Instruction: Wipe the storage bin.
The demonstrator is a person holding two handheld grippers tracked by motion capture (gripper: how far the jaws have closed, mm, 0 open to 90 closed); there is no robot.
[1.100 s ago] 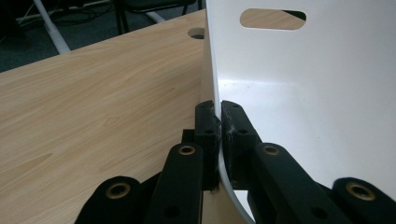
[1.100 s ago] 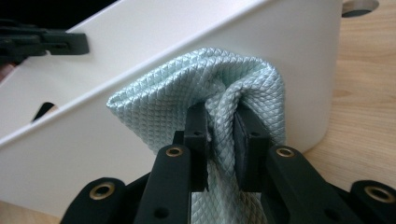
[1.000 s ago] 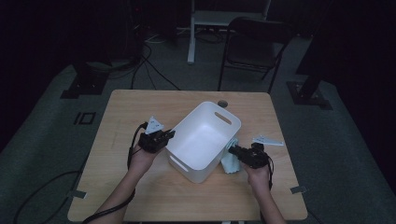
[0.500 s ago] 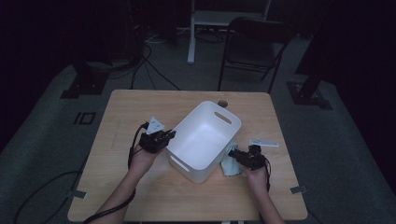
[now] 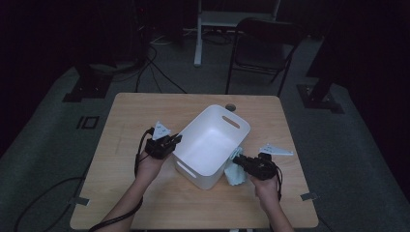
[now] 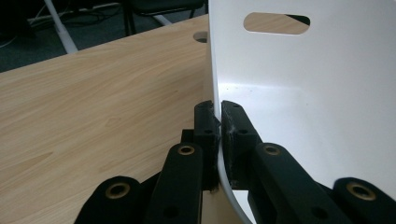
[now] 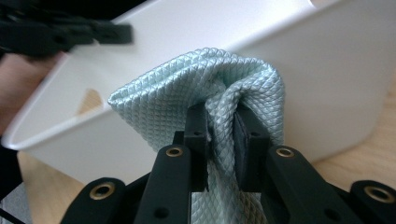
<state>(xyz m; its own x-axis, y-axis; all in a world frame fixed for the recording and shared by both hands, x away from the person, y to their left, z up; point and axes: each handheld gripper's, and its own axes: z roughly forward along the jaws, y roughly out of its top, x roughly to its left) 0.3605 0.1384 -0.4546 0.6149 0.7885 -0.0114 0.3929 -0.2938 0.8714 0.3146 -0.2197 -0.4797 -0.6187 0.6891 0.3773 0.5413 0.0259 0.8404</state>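
Note:
A white plastic bin point(image 5: 209, 145) with slot handles sits on the wooden table point(image 5: 125, 116), turned at an angle. My left gripper point(image 5: 175, 140) is shut on the bin's left rim; in the left gripper view its pads point(image 6: 207, 125) pinch the thin white wall point(image 6: 289, 84) from both sides. My right gripper point(image 5: 240, 162) is shut on a pale mint quilted cloth point(image 5: 235, 170), held up beside the bin's right wall. Seen from the right gripper view, that cloth point(image 7: 196, 88) bunches between the pads, with the bin point(image 7: 327, 79) just behind it.
A folded pale cloth point(image 5: 161, 129) lies on the table behind my left hand. Another pale piece point(image 5: 274, 151) lies at the right, near the table's edge. A small round hole point(image 5: 231, 107) sits at the table's far side. A dark chair point(image 5: 263, 43) stands beyond.
My right gripper has shifted slightly and lifted the mint cloth beside the bin's right wall. The left gripper stays clamped on the bin's rim.

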